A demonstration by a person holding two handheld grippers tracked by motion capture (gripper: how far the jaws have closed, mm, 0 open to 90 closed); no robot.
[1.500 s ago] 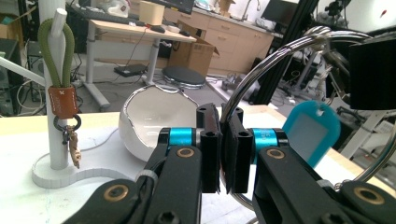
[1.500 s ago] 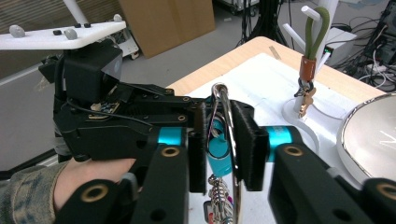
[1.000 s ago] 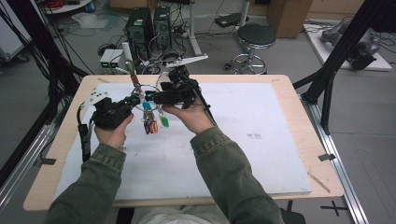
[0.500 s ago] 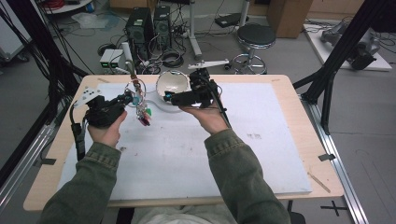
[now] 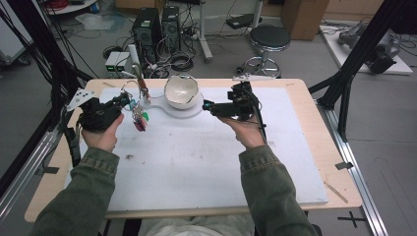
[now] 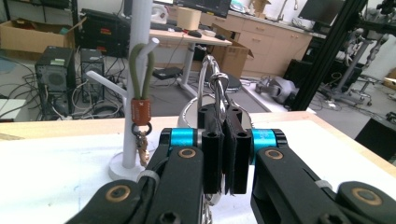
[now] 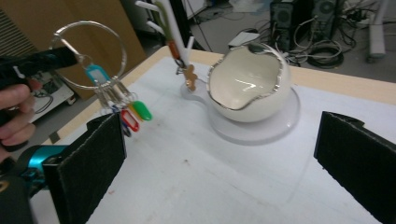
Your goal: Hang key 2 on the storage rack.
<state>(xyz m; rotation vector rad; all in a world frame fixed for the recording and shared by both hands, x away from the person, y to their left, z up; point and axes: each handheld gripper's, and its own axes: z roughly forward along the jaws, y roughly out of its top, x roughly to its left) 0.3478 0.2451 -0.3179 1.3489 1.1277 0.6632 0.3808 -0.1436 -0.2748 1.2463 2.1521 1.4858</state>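
A white egg-shaped bowl [image 5: 181, 92] with a jagged silver rim is sitting on a round white base [image 5: 189, 110]. A white peg stand [image 6: 138, 70] is rising beside it, carrying an olive loop strap [image 6: 141, 77]. A black stool [image 5: 266, 38] and computer towers [image 5: 156, 27] are standing on the floor beyond the table [image 5: 339, 179].

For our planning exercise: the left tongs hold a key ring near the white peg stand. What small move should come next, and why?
Probably ease the left tongs toward the stand and lift the key ring over a free peg. The ring is clamped and hangs short of the stand; the right tongs are open, holding nothing.
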